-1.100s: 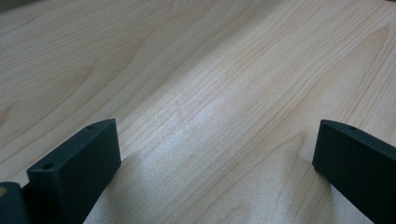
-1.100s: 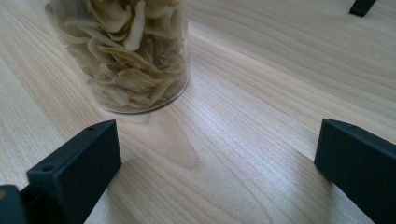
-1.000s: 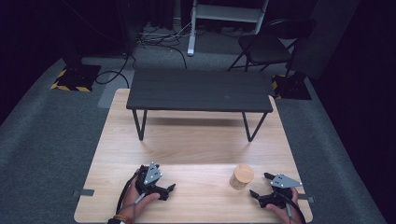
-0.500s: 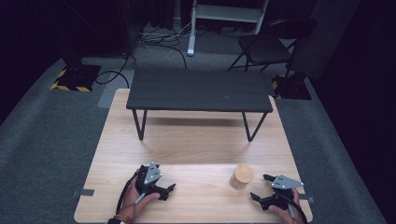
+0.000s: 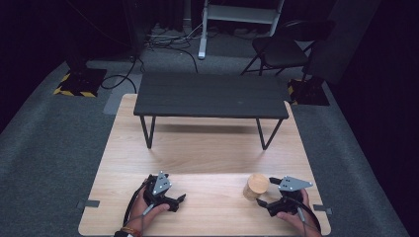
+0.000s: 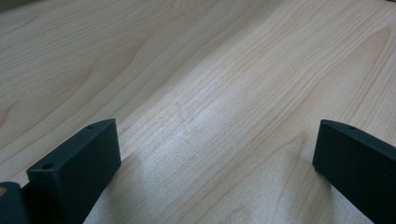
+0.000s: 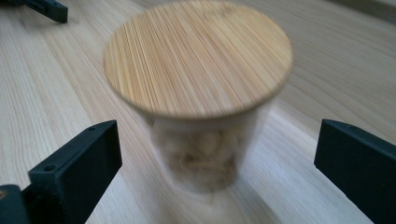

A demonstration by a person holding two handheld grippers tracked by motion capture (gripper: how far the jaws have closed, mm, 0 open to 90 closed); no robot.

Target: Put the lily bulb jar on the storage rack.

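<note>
- My left gripper [image 5: 182, 197] sits low on the wooden table [image 5: 197, 148], near the front edge, left of centre. My left hand [image 5: 148, 207] is wrapped around its body.
- Left jaws: spread wide. The left gripper view has bare wood grain between them, nothing in the gap.
- My right gripper [image 5: 261, 202] is at the front right of the table, in my right hand [image 5: 291, 215], grey three-cornered plate [image 5: 294, 183] on top.
- Right jaws: also spread wide, gripping nothing.
- Jar [image 7: 198, 98] stands upright on the table just ahead of the right gripper. In the right gripper view it is centred between the jaw tips, clear of both, and a bit blurred.
- Jar has a round bamboo-look lid [image 7: 196, 56], seated flat. Clear wall below it, pale lumpy contents inside; can't tell what they are.
- In the high view the jar is front right of the table, just beside the right jaw tips and well apart from the left gripper.
- Small black table [image 5: 211, 96] stands on the far half of the wooden table, on thin legs, top bare.
- Beyond the table: grey carpet [image 5: 49, 148], a folding chair [image 5: 279, 47], cables [image 5: 163, 42] on the floor.
</note>
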